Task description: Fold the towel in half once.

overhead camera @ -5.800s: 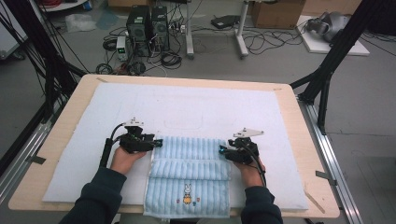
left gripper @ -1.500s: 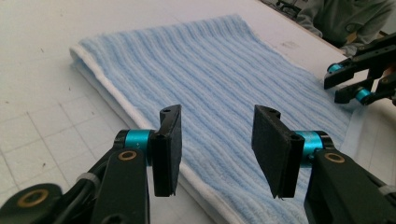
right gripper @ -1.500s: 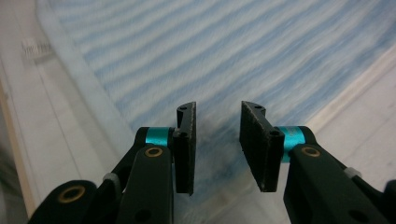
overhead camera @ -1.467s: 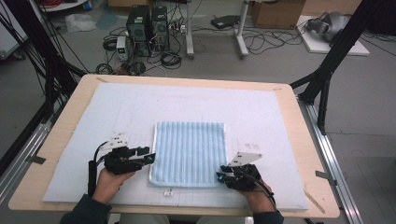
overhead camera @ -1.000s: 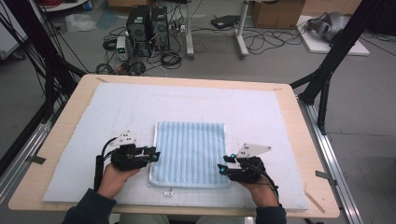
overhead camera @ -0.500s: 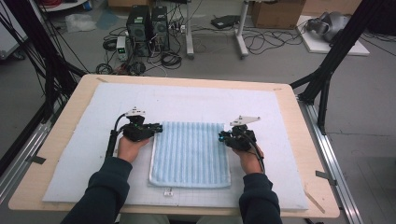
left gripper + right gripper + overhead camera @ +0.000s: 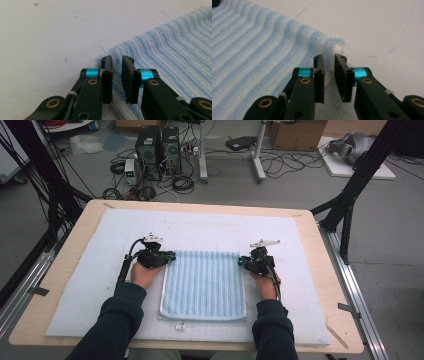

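A light blue striped towel (image 7: 205, 285) lies folded flat on the white mat (image 7: 210, 227). My left gripper (image 7: 172, 256) is at its far left corner, my right gripper (image 7: 241, 262) at its far right corner. In the left gripper view the jaws (image 7: 117, 60) have just been closing and stand a narrow gap apart, with the towel (image 7: 170, 50) edge between them. In the right gripper view the jaws (image 7: 329, 58) have just eased open slightly, and the towel (image 7: 249, 50) corner is bunched up between them.
The mat covers most of the wooden table (image 7: 327, 270). A small white tag (image 7: 179, 324) lies on the mat at the towel's near edge. Black frame legs, computers and cables stand on the floor beyond the table.
Both hands have moved from the towel's near corners up along its sides to its far corners. Earlier still, the towel hung over the near table edge; now it lies folded on the mat.
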{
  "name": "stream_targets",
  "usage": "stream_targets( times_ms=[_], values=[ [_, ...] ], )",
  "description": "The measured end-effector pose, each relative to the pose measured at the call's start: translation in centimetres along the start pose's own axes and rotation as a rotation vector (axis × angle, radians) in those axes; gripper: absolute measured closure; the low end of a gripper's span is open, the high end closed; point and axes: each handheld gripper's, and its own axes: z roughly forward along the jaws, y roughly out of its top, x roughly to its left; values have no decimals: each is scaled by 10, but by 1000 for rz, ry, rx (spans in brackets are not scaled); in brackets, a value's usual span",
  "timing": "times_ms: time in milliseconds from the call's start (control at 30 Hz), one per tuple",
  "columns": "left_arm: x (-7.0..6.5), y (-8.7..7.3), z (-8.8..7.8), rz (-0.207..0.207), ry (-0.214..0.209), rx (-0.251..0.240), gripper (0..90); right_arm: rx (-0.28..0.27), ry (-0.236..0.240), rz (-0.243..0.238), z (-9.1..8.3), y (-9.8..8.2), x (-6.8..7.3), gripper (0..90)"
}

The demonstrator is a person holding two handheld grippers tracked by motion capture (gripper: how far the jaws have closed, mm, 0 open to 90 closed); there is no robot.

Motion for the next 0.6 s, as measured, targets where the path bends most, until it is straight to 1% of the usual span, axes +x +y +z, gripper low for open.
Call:
stream_targets(
  times_ms=[33,67,133,200,233,267,367,400,433,467,500,533,567,600],
  values=[
    [0,0,-2,-8,-3,-5,747,-1,-9,-1,-2,-1,0,766],
    [1,0,-5,-13,-11,-16,701,-12,-11,-13,-6,-2,1,766],
    [3,-1,-14,-29,-44,-78,651,-48,-3,-32,-16,-4,2,760],
    [5,-2,-24,-35,-87,-105,594,-81,-3,-62,-28,-7,3,736],
    [5,-2,-29,-33,-97,-127,560,-92,-15,-69,-35,-9,4,724],
    [5,-3,-35,-25,-110,-158,551,-103,-22,-79,-41,-11,4,709],
    [2,-9,-51,-9,-160,-213,491,-142,-15,-87,-60,-18,6,649],
    [0,-12,-57,0,-182,-230,475,-157,-4,-93,-66,-21,8,623],
    [-1,-14,-61,6,-194,-236,451,-169,-5,-109,-73,-25,11,596],
    [-2,-17,-65,8,-197,-253,418,-178,-4,-116,-77,-27,13,558],
    [-2,-20,-70,5,-197,-269,373,-188,3,-118,-81,-30,15,500],
    [-2,-23,-73,-6,-198,-288,332,-195,3,-108,-85,-33,17,444],
    [-2,-24,-77,-11,-195,-292,293,-201,2,-98,-88,-36,19,390],
    [-2,-25,-80,-3,-185,-296,235,-203,8,-91,-90,-39,19,348]
  ],
)
